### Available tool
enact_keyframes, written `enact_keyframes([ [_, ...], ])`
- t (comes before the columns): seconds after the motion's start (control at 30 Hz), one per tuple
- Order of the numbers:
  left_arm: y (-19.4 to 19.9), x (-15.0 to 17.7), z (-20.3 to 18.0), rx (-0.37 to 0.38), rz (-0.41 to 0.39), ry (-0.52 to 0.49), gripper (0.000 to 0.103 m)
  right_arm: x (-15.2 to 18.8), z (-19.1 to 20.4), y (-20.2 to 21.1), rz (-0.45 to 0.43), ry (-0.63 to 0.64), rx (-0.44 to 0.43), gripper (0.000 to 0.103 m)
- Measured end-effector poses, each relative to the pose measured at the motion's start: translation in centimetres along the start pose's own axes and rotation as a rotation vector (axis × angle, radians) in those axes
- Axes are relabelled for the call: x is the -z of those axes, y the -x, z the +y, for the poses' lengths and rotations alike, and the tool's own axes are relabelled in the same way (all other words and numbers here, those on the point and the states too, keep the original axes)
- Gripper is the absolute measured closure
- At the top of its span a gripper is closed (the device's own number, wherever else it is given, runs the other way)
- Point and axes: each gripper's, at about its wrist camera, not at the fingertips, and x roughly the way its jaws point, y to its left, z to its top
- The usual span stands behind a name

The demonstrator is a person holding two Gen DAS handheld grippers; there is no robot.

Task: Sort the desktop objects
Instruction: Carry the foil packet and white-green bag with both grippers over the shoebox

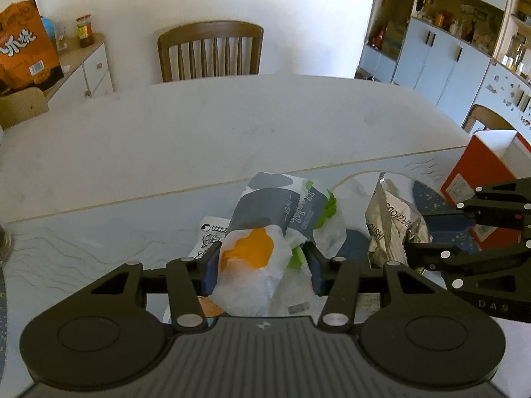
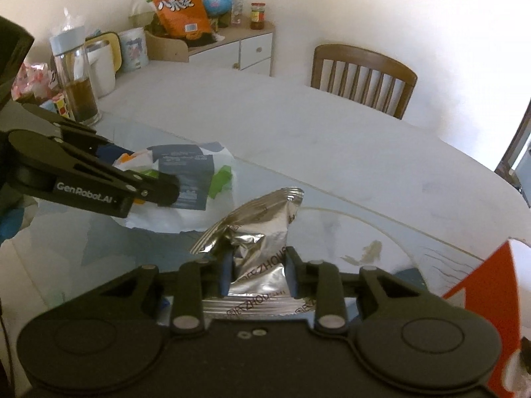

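At lower centre, a tissue pack is being clamped by the left claw, a foil bag by the right claw; carrying to sorting spots is likely being called for next.

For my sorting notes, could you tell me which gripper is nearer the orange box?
Right. The right gripper, shut on the foil bag, is beside the orange box; the left gripper is farther away.

Both grippers are matte black plastic. The left gripper has 2 blue-padded fingers, angular link arms with triangular cut-outs, silver round pivot screws, 2 large round discs and a grey ribbed body with a small white logo. The right gripper is built alike, with a smooth black body; its side reads "DAS", the left's "GenRobot.AI".
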Motion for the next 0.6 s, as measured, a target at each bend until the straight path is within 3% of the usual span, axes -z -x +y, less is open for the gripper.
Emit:
enact_keyframes([
  [0.6, 7.3, 0.2, -3.5, 0.067, -0.05, 0.0, 0.053, 0.8, -1.0, 8.2, -0.073, -0.115, 0.027, 0.072],
])
